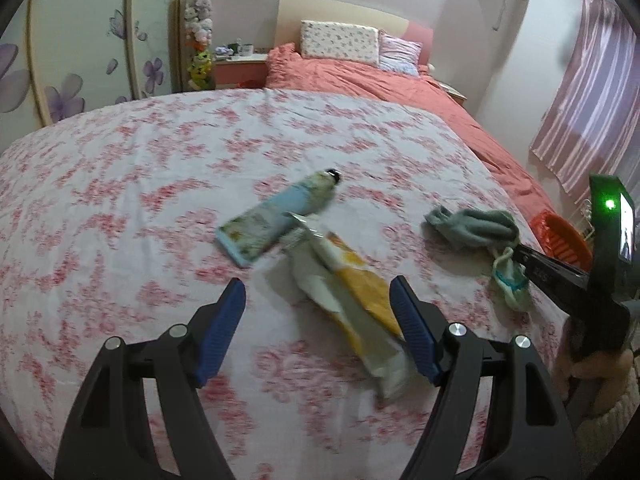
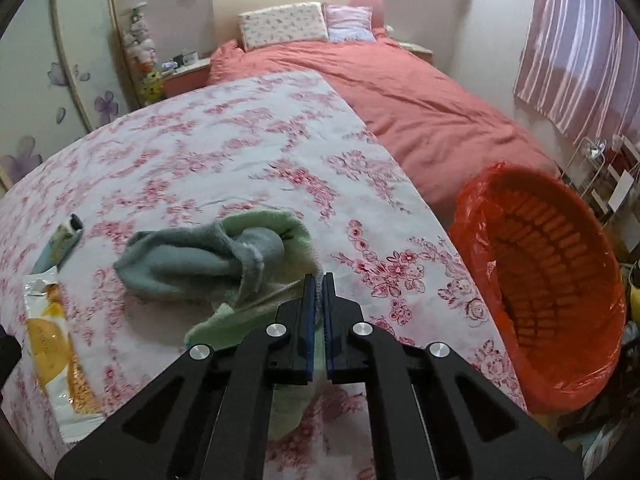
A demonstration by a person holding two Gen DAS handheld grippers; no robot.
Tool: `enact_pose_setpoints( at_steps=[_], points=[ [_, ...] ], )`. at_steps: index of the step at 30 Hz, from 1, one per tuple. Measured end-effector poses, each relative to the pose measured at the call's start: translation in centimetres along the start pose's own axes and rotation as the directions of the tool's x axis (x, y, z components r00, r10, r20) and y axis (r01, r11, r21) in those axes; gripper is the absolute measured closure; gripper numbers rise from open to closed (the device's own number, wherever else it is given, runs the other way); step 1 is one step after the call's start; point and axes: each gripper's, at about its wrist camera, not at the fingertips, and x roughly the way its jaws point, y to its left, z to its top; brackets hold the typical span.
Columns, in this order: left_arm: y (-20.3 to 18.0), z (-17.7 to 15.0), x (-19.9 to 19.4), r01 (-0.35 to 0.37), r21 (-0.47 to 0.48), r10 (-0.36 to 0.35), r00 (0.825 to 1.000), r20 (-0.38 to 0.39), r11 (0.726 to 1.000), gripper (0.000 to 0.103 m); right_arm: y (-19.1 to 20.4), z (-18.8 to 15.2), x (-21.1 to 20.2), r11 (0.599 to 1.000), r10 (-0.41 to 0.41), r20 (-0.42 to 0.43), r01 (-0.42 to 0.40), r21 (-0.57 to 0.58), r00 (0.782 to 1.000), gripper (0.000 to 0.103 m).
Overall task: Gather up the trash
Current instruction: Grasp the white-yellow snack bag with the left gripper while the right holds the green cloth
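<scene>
Right tongs (image 2: 318,280) pinch green cloth (image 2: 256,264) | left tongs (image 1: 318,304) gape over wrapper (image 1: 360,292)

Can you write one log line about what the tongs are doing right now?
left tongs: open over wrapper | right tongs: shut on cloth | tube: on bed | bin: beside bed

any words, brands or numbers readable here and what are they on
None can be read.
Blue tube: printed pattern only, blurred.
Yellow and white wrapper: faint print, too blurred to read.
Right gripper: a marking on its black finger, too small to read.
Orange bin: no lettering visible.
</scene>
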Motion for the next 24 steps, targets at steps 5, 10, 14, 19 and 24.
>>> enact_pose_setpoints(
  at_steps=[5,10,14,19,24],
  points=[
    [-2.0,-0.3,2.1,-0.007,0.020,0.008,0.999,-0.053,1.000,0.030,0.6,0.0,0.2,0.999,-0.019,0.006,0.019,-0.030,1.000,0.099],
    [-2.6,-0.5,3.6,-0.049,0.033,0.051,0.997,-0.061,0.998,0.030,-0.3,-0.1,0.0,0.999,0.032,0.003,-0.033,0.013,0.999,0.099],
    [-3.1,-0.9,3.9,-0.076,0.063,0.079,0.996,-0.046,0.995,0.030,-0.7,0.1,0.2,0.999,0.046,0.002,-0.046,0.023,0.999,0.098],
    [-2.8,-0.9,3.7,-0.067,0.050,0.069,0.997,-0.044,0.997,0.030,-0.8,0.2,0.3,0.998,0.057,0.002,-0.057,0.033,0.998,0.098],
    [-2.6,-0.8,3.8,-0.060,0.037,0.062,0.997,-0.042,0.997,0.028,-1.3,-0.1,0.1,0.996,0.074,0.003,-0.074,0.052,0.997,0.096]
  ],
)
